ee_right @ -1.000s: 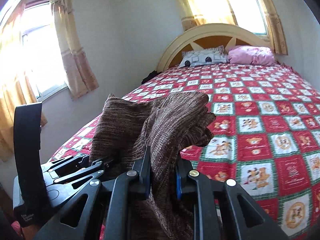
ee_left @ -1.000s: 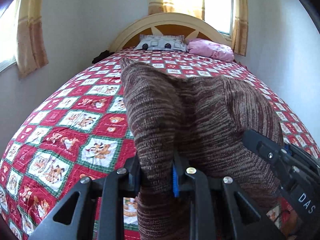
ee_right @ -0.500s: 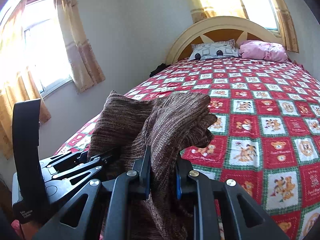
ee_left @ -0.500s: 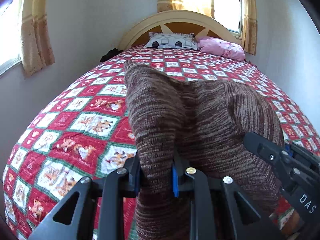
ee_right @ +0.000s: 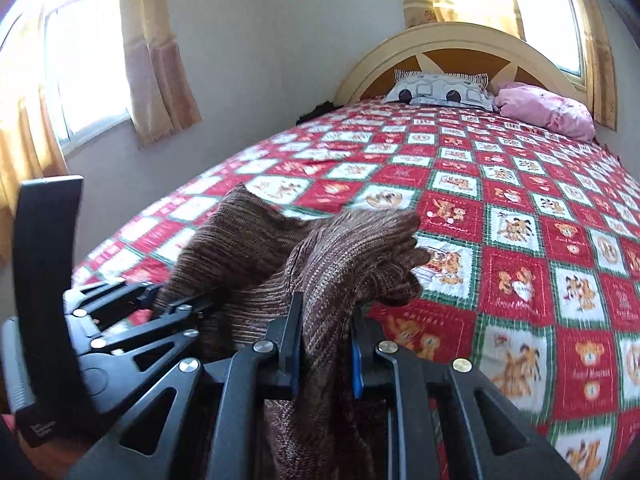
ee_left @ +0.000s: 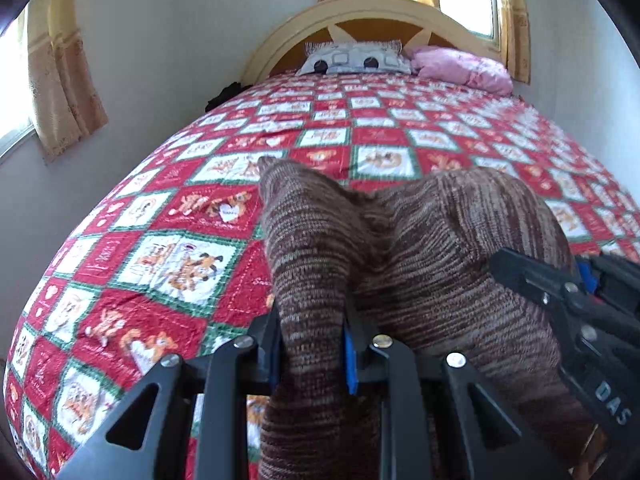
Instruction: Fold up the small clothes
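- Left gripper (ee_left: 310, 344): I have it clamped on a bunched edge of the knit (ee_left: 420, 264), which runs up between the blue pads and hangs below them. Holding an edge, not the middle, lets the rest hang free for laying out.
- Right gripper (ee_right: 326, 344): likewise pinched shut on a fold of the same knit, further along that edge. With two holds, I judge, the cloth can be drawn out between them.
- Both tools sit close side by side; each shows in the other's view, so the knit between them is slack and humped, not yet spread.
- Knit: brown, striped, soft and thick. It is carried above the near end of the quilt (ee_left: 168, 256); whether its lower part touches I cannot tell, as it hangs out of view.
- Quilt: red and white squares, flat, bare ahead of me. I judge it the surface for folding.
- Far end: a grey pillow (ee_left: 354, 58) and a pink pillow (ee_left: 464, 68) against the headboard (ee_left: 276, 46), well apart from the work.
- Step in hand, by my reading: bring the knit over the quilt and lay it flat. No fold is made yet.
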Motion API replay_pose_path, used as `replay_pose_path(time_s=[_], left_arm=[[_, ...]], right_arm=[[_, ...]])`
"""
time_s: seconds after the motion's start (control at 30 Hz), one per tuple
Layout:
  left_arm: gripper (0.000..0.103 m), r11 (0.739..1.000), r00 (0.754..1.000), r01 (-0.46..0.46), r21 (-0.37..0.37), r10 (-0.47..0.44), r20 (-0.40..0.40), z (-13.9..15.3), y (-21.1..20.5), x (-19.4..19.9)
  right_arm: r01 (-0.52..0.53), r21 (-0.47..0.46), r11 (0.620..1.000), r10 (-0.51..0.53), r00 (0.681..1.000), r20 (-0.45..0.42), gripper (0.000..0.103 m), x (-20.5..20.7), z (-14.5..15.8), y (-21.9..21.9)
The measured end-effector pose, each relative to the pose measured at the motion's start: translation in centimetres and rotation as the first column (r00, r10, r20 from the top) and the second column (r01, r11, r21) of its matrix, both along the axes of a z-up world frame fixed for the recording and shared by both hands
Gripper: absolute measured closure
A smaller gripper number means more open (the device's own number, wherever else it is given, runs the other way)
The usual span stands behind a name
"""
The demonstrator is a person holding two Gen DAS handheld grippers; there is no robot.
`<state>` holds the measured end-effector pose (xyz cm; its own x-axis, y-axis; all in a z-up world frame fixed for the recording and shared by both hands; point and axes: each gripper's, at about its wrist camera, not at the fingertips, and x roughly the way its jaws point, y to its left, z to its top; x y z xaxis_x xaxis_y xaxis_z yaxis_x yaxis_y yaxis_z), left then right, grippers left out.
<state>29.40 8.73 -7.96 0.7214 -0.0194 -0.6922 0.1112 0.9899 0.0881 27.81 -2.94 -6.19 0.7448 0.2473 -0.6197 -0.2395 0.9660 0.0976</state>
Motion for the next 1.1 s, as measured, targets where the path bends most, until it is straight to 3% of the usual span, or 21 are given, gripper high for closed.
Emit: replay_pose_path(time_s=[0.13, 0.2, 0.37, 0.47, 0.5, 0.53, 0.57, 0.6, 0.67, 0.73, 0.8, 0.97, 1.03, 1.1], left_arm=[[0.076, 1.000, 1.000, -0.017, 0.020, 0.018, -0.012, -1.4, -0.3, 0.4], [0.074, 0.999, 1.000, -0.017, 0.030, 0.017, -0.014, -1.4, -0.3, 0.5], [0.065, 0.999, 0.999, -0.026, 0.047, 0.027, -0.032, -1.5, -0.2, 0.6], [0.060, 0.999, 0.999, 0.006, -0.046, -0.009, -0.052, -0.8, 1.4, -0.5], [0.051, 0.996, 0.999, 0.001, -0.088, -0.006, -0.051, -0.5, 2.4, -1.4], [0.041, 0.991, 0.999, -0.008, -0.135, 0.001, -0.051, -0.2, 3.4, -2.5], [0.037, 0.985, 0.999, -0.008, -0.173, 0.000, -0.050, -0.1, 4.0, -3.2], [0.034, 0.971, 0.999, -0.006, -0.238, -0.006, -0.050, -0.1, 5.2, -4.5], [0.034, 0.948, 0.997, -0.018, -0.318, -0.006, -0.073, -0.5, 6.6, -5.8], [0.034, 0.917, 0.992, -0.030, -0.397, -0.021, -0.123, -1.5, 7.4, -6.9], [0.034, 0.903, 0.985, -0.050, -0.427, -0.025, -0.169, -2.6, 7.4, -7.5], [0.037, 0.899, 0.986, -0.029, -0.437, -0.047, -0.163, -3.0, 6.1, -8.8], [0.052, 0.890, 0.984, -0.016, -0.457, -0.067, -0.165, -3.0, 5.5, -9.0], [0.063, 0.898, 0.984, -0.023, -0.438, -0.058, -0.170, -3.1, 5.1, -9.1]], right_arm=[[0.028, 0.022, 0.999, -0.025, 0.994, -0.110, 0.084, 2.2, -3.2, -1.1], [0.033, 0.084, 0.996, -0.021, 0.990, -0.137, 0.084, 2.7, -3.3, -2.0], [0.022, 0.128, 0.992, 0.001, 0.984, -0.176, 0.078, 2.7, -3.5, -2.7], [0.038, 0.249, 0.968, 0.016, 0.978, -0.209, 0.072, 0.8, -3.0, -5.1], [0.046, 0.298, 0.954, 0.020, 0.976, -0.215, 0.070, -0.1, -2.9, -5.9], [0.049, 0.326, 0.944, 0.026, 0.975, -0.220, 0.061, -0.7, -2.8, -6.4], [0.057, 0.370, 0.927, 0.028, 0.975, -0.221, 0.054, -2.2, -2.7, -7.5], [0.063, 0.387, 0.920, 0.024, 0.976, -0.216, 0.043, -3.0, -2.7, -7.9], [0.084, 0.443, 0.893, 0.013, 0.977, -0.212, 0.036, -5.5, -3.0, -9.0], [0.075, 0.479, 0.874, 0.053, 0.967, -0.250, 0.036, -6.8, -3.9, -8.9], [0.066, 0.456, 0.887, 0.071, 0.959, -0.276, 0.036, -7.4, -4.7, -8.0], [0.005, 0.328, 0.945, 0.078, 0.968, -0.237, 0.037, -9.4, -4.6, -4.6], [-0.008, 0.259, 0.966, 0.075, 0.965, -0.250, 0.062, -10.0, -4.6, -3.3], [-0.008, 0.225, 0.974, 0.066, 0.966, -0.251, 0.077, -10.3, -4.4, -2.8]])
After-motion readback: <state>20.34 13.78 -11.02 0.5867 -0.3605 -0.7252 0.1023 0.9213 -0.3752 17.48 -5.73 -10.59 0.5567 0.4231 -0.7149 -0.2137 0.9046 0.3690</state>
